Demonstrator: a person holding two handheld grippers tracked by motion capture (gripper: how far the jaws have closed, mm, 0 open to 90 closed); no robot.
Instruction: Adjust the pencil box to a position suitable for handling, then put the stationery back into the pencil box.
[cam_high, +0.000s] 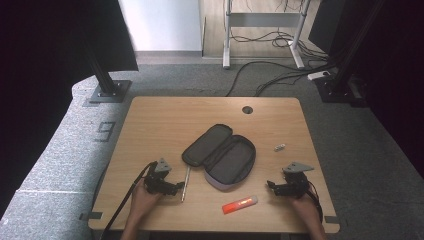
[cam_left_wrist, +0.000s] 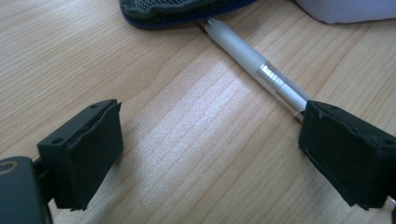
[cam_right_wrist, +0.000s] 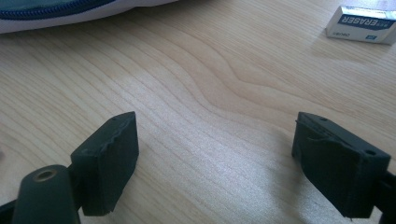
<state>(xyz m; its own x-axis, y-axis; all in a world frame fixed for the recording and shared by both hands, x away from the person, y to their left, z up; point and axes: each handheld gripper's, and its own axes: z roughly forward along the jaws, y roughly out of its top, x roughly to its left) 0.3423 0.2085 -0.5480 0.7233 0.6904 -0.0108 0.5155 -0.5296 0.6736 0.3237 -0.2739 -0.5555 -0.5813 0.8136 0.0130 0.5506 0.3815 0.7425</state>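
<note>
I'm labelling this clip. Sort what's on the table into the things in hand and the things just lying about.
In hand:
- pen, beside one jaw of the open left gripper
- open pencil case, its edge over the pen's far end

Lying about:
- eraser
- orange marker
- right gripper, open over bare table

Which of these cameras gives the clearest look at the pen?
The left gripper view: the pen lies large there, its frosted barrel running from the pencil case toward one jaw. The high view shows it as a thin sliver.
</note>
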